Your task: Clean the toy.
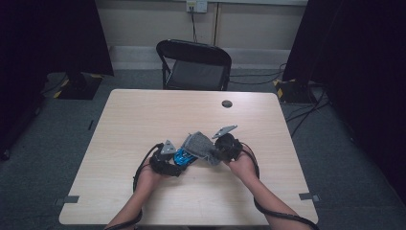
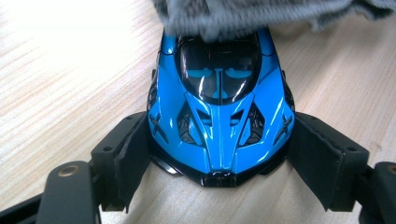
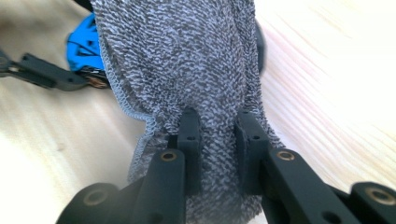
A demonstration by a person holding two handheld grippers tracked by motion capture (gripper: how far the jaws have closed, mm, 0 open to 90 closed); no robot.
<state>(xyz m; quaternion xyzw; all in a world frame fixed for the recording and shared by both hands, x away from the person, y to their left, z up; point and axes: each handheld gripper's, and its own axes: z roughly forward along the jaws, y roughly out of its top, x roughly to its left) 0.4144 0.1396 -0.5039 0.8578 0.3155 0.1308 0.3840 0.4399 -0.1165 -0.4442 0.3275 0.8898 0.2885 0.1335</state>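
Observation:
A shiny blue toy car point(image 2: 219, 107) with a dark windscreen rests on the wooden table point(image 1: 143, 120). My left gripper point(image 2: 219, 154) is shut on it, one pad pressed to each side near its nose. A grey knitted cloth point(image 3: 187, 60) lies draped over the car's far end, and my right gripper point(image 3: 218, 140) is shut on a bunched fold of it. In the high view the car point(image 1: 182, 157) sits between the left gripper point(image 1: 168, 160) and the cloth point(image 1: 200, 146), with the right gripper point(image 1: 221, 147) at the cloth's right. The cloth hides the car's rear.
A black folding chair point(image 1: 195, 64) stands beyond the table's far edge. A small dark round cap point(image 1: 227, 103) sits in the tabletop near the far side. Cables point(image 1: 306, 110) run across the floor at the right.

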